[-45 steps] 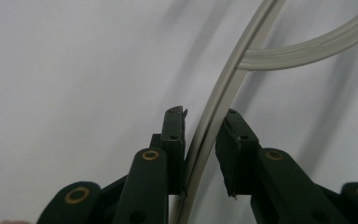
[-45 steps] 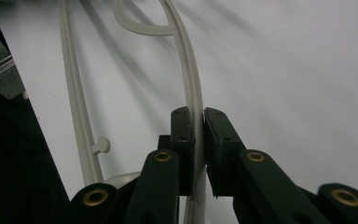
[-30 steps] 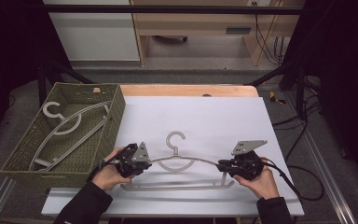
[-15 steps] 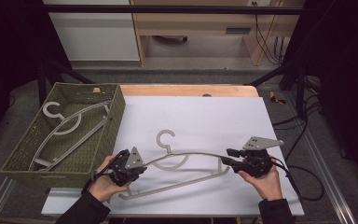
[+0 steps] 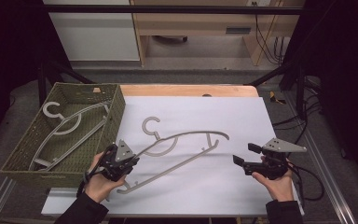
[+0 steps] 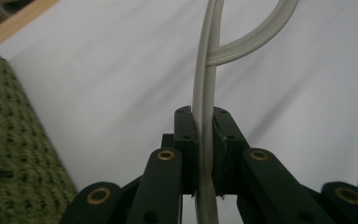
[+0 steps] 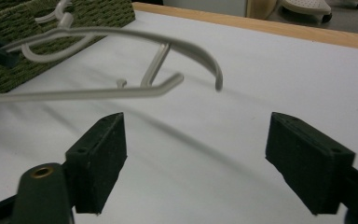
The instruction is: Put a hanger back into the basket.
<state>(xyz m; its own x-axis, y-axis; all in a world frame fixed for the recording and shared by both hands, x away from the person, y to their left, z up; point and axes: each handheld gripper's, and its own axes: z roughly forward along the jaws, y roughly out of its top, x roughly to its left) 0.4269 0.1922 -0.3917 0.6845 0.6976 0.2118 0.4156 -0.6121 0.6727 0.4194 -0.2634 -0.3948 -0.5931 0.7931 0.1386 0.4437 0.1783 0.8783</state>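
Since a second ago: grey plastic hanger no longer flat between both hands at 6 o'clock on the white mat, now slanted, hook swung toward 11 o'clock and nearer the green woven basket, right end free and raised off the mat. Right gripper let go of that end; jaws just been opening, now spread wide with nothing between them, pulled off toward 4 o'clock, well apart from the hanger tip. In the right gripper view, both black pads parted over bare mat, hanger hanging ahead at 11 o'clock. Left gripper at 7 o'clock, just beside the basket's near corner, jaws pressed together on the hanger's shoulder arm; in the left gripper view, pads pinching the grey strip from both sides, strip running straight up to 12 o'clock between them. Second hanger lying inside the basket at 9 o'clock, as before.
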